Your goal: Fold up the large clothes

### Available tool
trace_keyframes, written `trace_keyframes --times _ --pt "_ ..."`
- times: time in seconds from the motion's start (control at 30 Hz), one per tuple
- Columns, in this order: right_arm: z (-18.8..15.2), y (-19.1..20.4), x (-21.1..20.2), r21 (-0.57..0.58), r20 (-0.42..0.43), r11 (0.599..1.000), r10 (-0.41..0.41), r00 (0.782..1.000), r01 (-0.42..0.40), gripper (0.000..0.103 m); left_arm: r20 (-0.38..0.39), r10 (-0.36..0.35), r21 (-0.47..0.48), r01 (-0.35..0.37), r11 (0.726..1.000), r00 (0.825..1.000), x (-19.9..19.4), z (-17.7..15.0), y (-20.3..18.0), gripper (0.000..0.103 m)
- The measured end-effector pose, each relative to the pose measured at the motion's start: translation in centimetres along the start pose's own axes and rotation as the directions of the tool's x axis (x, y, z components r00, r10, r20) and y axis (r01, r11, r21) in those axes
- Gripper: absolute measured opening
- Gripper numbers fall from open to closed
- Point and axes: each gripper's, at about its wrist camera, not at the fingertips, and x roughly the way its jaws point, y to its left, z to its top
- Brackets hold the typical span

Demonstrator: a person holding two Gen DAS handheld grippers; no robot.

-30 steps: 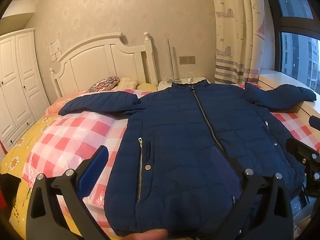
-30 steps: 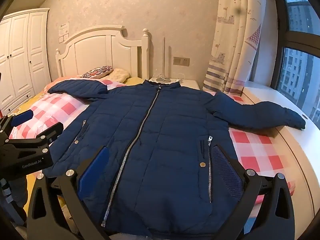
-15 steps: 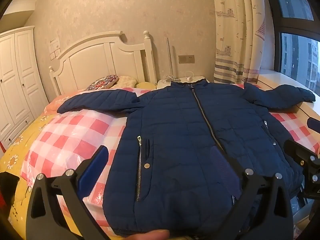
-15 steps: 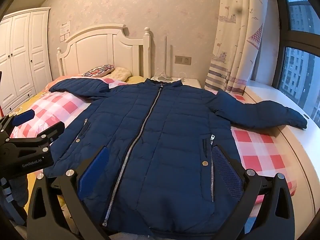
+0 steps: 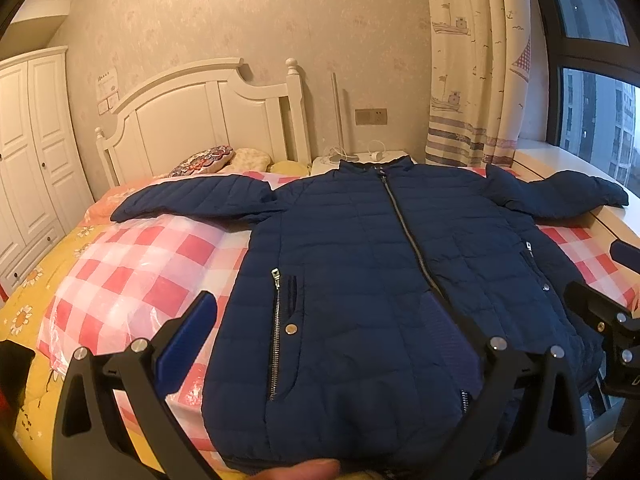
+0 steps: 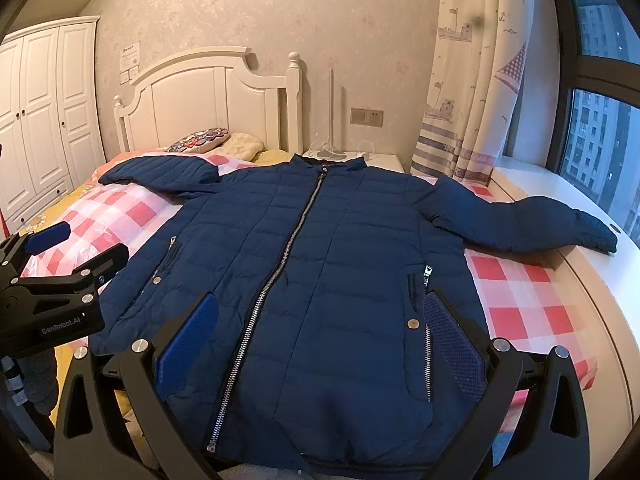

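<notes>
Checked pink bedding (image 5: 132, 264) is lying below a white headboard (image 5: 192, 120). Navy padded jacket (image 5: 360, 280) is lying flat on that bedding, zipped, collar toward the headboard, sleeves spread. Left gripper (image 5: 320, 332) and right gripper (image 6: 320, 328) are hovering over the hem farthest from the headboard, jaws spread wide, gripping nothing.

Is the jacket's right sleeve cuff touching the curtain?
Apart. In the right wrist view the jacket's cuff lies on the white ledge, with bare ledge between it and the curtain.
</notes>
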Motion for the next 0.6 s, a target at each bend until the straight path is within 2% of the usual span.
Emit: trace_keyframes --times 0.6 --pt "0.0 -0.2 0.2 0.010 -0.008 1.000 0.006 1.000 -0.006 0.098 -0.016 -0.018 -0.016 0.018 1.000 1.000 0.3 -0.3 0.5 0.101"
